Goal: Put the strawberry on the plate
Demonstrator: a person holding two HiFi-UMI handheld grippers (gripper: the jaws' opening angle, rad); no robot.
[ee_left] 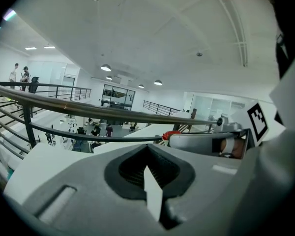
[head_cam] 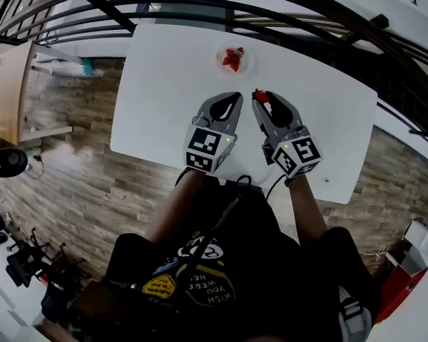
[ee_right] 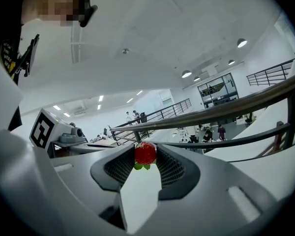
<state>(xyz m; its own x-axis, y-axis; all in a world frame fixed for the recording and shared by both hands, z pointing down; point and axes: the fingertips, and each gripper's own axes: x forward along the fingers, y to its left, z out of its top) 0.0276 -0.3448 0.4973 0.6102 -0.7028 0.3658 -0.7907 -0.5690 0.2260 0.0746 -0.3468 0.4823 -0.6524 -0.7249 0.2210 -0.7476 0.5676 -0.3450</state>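
Note:
A red strawberry [head_cam: 262, 99] [ee_right: 145, 154] with green leaves is pinched at the tips of my right gripper [head_cam: 260, 95] [ee_right: 146, 149], which is shut on it above the white table [head_cam: 164, 91]. The small white plate [head_cam: 245, 68] lies farther off near the table's far edge, with another red strawberry [head_cam: 232, 59] on it. My left gripper [head_cam: 235, 95] [ee_left: 147, 148] is just left of the right one, its tips together and nothing between them. In the left gripper view the right gripper [ee_left: 206, 142] shows at the right with the held strawberry [ee_left: 170, 134] at its tip.
A dark metal railing [head_cam: 200, 6] runs behind the table's far edge. Wooden floor [head_cam: 71, 162] lies to the left, with a wooden desk [head_cam: 7, 91] beyond it. The person's legs and dark shirt [head_cam: 214, 262] fill the near side.

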